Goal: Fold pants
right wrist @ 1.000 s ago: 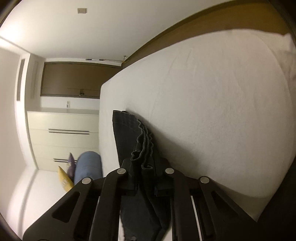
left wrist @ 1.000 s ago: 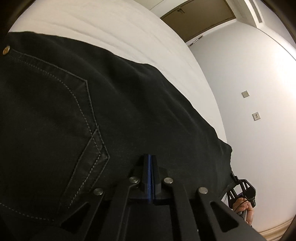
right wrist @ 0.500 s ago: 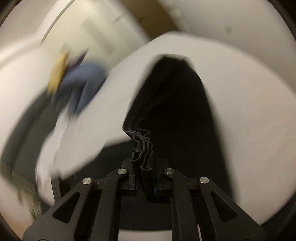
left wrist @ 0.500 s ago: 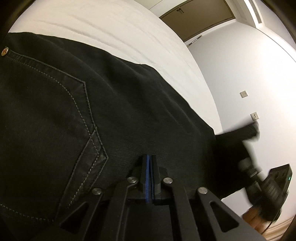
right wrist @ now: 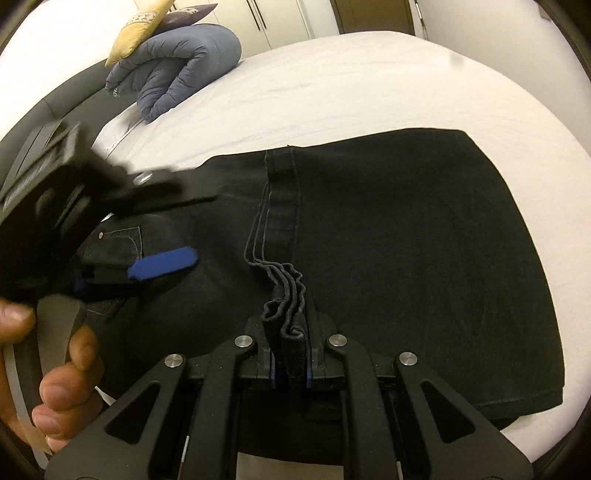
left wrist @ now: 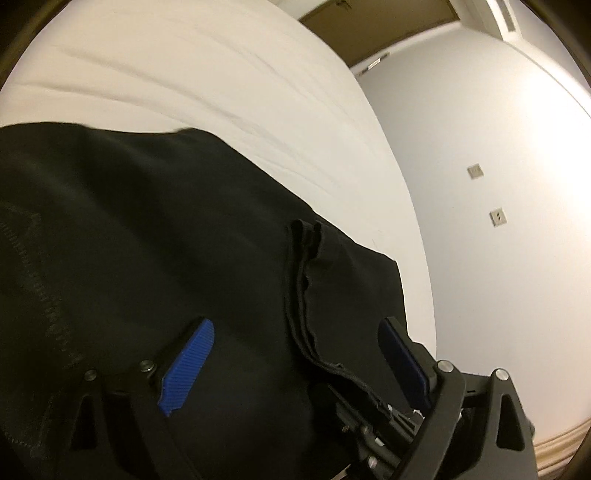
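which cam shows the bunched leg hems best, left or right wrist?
Right wrist. It shows the leg hems up close, their stacked edges pinched in the right gripper, lying over the folded pants. The left wrist view shows the same hems only as a dim, slightly blurred ridge between the opening left gripper's pads.

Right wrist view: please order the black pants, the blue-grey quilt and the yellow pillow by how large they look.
1. black pants
2. blue-grey quilt
3. yellow pillow, partly cut off and farther away, so true size is unsure.

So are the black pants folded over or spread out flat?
Folded over: the black denim pants have their leg hems lying across the pocket end.
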A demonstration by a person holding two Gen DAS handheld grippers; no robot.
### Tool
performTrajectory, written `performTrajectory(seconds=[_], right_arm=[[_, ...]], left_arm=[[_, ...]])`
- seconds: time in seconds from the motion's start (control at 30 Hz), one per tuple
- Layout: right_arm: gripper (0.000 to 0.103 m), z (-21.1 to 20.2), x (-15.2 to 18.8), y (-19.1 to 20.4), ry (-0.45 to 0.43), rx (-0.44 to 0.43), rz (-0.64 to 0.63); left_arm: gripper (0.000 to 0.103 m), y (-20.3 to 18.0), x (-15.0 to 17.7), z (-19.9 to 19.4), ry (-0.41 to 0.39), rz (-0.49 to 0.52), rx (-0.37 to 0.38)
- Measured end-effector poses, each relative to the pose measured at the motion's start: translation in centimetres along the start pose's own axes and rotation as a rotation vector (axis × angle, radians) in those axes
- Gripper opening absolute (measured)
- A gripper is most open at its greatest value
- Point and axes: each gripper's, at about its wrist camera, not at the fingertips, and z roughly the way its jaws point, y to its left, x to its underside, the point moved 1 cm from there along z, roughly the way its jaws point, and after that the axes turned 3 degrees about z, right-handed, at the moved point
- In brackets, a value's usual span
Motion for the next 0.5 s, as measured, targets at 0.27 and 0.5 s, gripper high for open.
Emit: performTrajectory(seconds=[0.27,0.5], right_arm=[[0.009,-3.1,0.0,3.5,-0.101,0.061,-0.126],[0.009,-5.5,1.0,7.7,-0.135,0.061,-0.257]], left_arm=[[0.077,-0.9,-2.3,1.4,0.079,0.024,-0.018],[0.015,-0.5,-3.2,0.5,0.138,0.099,-0.022]])
